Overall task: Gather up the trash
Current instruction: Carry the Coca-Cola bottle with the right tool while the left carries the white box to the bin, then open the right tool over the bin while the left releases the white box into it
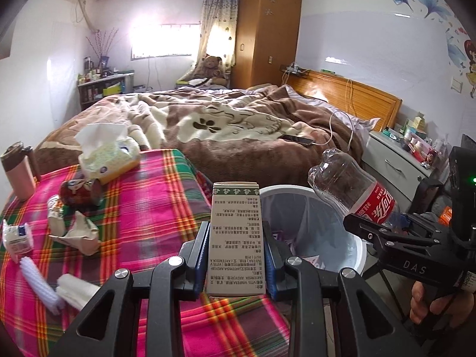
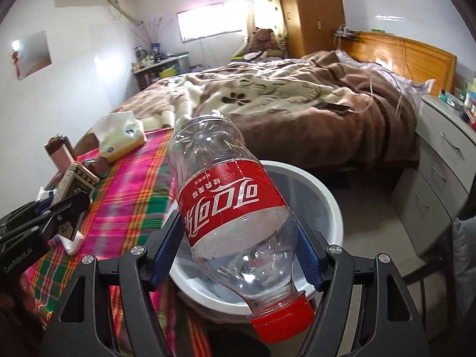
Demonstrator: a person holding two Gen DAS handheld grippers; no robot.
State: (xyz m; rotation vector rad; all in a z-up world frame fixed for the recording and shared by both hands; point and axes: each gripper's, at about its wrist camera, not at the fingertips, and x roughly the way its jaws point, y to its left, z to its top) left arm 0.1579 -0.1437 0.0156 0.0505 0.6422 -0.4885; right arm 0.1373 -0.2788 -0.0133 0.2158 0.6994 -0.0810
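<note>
Trash sits in both our grippers at once. Our left gripper [image 1: 236, 255] is clamped narrow on a small printed box [image 1: 235, 238], the blue pads pressing its two long sides, and the box stands on end, its long axis running straight out along the fingers. Our right gripper [image 2: 235, 255] is closed wide around an empty clear bottle [image 2: 232, 208] with a red label; the pads bear on its lower body, the red cap [image 2: 282, 321] points back toward us and the base points away and up, so its long axis also lies roughly along the fingers, tilted a little to the left.

Outward from the jaws comes the relation that matters: the white bin [image 2: 324, 202] lies directly under and beyond the bottle in the right wrist view, so we judge the right hand is already placed for a drop. From the left wrist view the bin [image 1: 285, 192] stands just behind and to the right of the box, whose lower end appears to be over the plaid cloth [image 1: 142, 217]. We judge the left hand must carry rightward before letting go.

On the cloth, crumpled wrappers [image 1: 74, 229] and a red can [image 1: 80, 192] lie uncollected, beside a tissue pack [image 1: 107, 157].
</note>
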